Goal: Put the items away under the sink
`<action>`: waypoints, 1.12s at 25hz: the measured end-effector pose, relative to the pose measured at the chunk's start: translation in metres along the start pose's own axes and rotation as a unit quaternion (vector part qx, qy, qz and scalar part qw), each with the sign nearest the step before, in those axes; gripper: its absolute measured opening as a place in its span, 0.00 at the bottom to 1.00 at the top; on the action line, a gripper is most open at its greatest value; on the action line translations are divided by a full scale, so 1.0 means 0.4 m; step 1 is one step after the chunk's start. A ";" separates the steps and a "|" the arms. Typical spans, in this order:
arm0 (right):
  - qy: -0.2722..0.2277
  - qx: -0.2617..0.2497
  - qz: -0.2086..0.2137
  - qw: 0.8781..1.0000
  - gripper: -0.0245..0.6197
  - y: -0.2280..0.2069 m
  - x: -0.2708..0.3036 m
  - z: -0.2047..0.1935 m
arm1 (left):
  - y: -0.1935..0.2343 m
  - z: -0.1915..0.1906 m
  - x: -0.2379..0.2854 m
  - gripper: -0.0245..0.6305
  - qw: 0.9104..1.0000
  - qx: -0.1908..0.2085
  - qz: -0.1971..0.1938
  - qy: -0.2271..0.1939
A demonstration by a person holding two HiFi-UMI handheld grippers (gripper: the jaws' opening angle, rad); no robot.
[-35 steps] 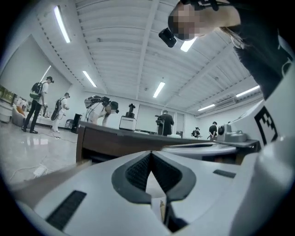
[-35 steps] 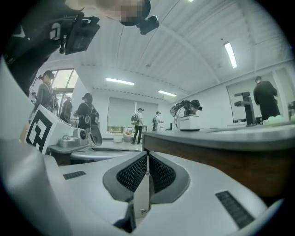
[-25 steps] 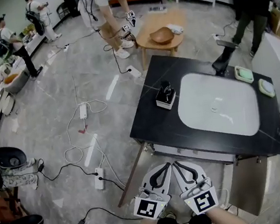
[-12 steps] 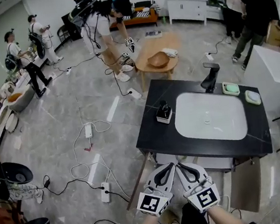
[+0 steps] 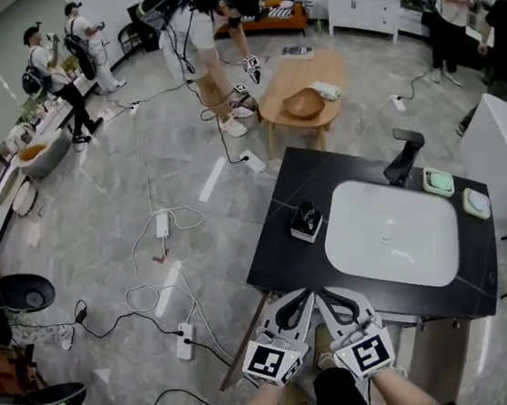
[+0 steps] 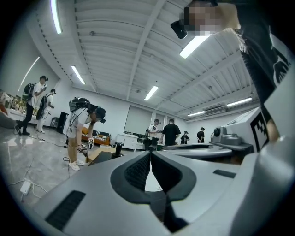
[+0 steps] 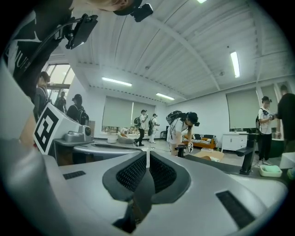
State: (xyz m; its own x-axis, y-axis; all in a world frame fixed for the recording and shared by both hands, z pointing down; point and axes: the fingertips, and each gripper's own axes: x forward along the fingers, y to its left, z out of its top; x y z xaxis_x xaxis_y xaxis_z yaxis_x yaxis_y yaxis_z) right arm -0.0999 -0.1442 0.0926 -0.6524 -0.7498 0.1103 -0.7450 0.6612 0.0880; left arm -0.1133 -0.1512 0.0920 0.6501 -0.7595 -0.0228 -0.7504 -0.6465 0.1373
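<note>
Sink (image 5: 390, 233), white, sits in a black countertop (image 5: 276, 240) at centre right. A dark dispenser (image 5: 306, 221) stands on the countertop just left of it, a green dish (image 5: 437, 182) at its upper right. Cables (image 5: 153, 283) cross the grey floor (image 5: 97, 198). Left gripper (image 5: 304, 298) and right gripper (image 5: 327, 295), bottom centre, are clenched and empty.

No words, brand names or numbers can be read anywhere. The only printed marks are black-and-white square code patterns without letters: one on the left marker cube (image 5: 266, 362) behind the left claw (image 5: 307, 295), and one on the right marker cube (image 5: 368, 354) behind the right claw (image 5: 325, 293). Any label on the small black item (image 5: 306, 221) on the dark surface (image 5: 281, 239) is too small to read.
</note>
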 end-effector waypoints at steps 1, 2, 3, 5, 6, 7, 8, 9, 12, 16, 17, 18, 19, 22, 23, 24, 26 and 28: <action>0.006 -0.005 0.003 1.000 0.10 -0.026 0.019 -0.004 | 0.010 -0.002 0.023 0.05 1.000 -0.004 0.003 0.001; 0.012 -0.007 0.005 1.000 0.10 -0.048 0.036 -0.008 | 0.020 -0.004 0.044 0.05 1.000 -0.006 0.006 0.003; 0.017 -0.007 0.008 1.000 0.10 -0.069 0.054 -0.013 | 0.033 -0.007 0.064 0.05 1.000 -0.007 0.009 0.004; 0.025 -0.004 0.014 1.000 0.10 -0.112 0.095 -0.023 | 0.064 -0.015 0.107 0.05 1.000 -0.010 0.016 0.007; 0.030 -0.005 0.018 0.999 0.10 -0.133 0.115 -0.029 | 0.079 -0.019 0.130 0.05 1.000 -0.014 0.021 0.007; 0.034 -0.006 0.022 0.999 0.10 -0.153 0.134 -0.036 | 0.091 -0.023 0.150 0.05 0.999 -0.018 0.025 0.006; 0.038 -0.007 0.026 0.999 0.10 -0.170 0.152 -0.042 | 0.102 -0.028 0.166 0.05 0.999 -0.020 0.029 0.007; 0.039 -0.008 0.030 0.999 0.10 -0.185 0.169 -0.047 | 0.111 -0.036 0.180 0.05 0.999 -0.018 0.031 0.009; 0.041 -0.010 0.038 0.998 0.10 -0.226 0.210 -0.057 | 0.138 -0.056 0.214 0.05 0.999 -0.015 0.039 0.020; 0.053 -0.015 0.045 0.998 0.10 -0.269 0.247 -0.070 | 0.172 -0.073 0.235 0.05 0.998 -0.016 0.062 0.029; 0.055 -0.017 0.046 0.997 0.10 -0.277 0.256 -0.072 | 0.181 -0.079 0.239 0.05 0.997 -0.015 0.066 0.032; 0.056 -0.020 0.046 0.997 0.10 -0.284 0.265 -0.075 | 0.190 -0.084 0.242 0.05 0.997 -0.016 0.069 0.034; 0.056 -0.023 0.047 0.997 0.10 -0.291 0.272 -0.079 | 0.198 -0.088 0.245 0.05 0.997 -0.018 0.072 0.036; 0.062 -0.023 0.050 0.997 0.11 -0.304 0.289 -0.092 | 0.213 -0.096 0.253 0.05 0.996 -0.024 0.081 0.041; 0.065 -0.021 0.053 0.996 0.11 -0.305 0.295 -0.095 | 0.216 -0.099 0.255 0.05 0.995 -0.025 0.084 0.043; 0.067 -0.019 0.058 0.996 0.14 -0.306 0.302 -0.098 | 0.219 -0.103 0.257 0.05 0.995 -0.025 0.085 0.046; 0.062 -0.015 0.066 0.996 0.19 -0.306 0.318 -0.096 | 0.224 -0.110 0.261 0.05 0.995 -0.023 0.086 0.051; 0.060 -0.017 0.071 0.996 0.19 -0.307 0.338 -0.091 | 0.230 -0.115 0.263 0.05 0.995 -0.024 0.084 0.052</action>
State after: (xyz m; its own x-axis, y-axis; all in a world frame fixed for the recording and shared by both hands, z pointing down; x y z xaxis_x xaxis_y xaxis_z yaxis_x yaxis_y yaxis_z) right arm -0.0915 -0.3258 0.1327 -0.7286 -0.6411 0.2412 -0.6394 0.7628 0.0961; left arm -0.1085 -0.2871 0.1476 0.5269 -0.8432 0.1066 -0.8444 -0.5050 0.1786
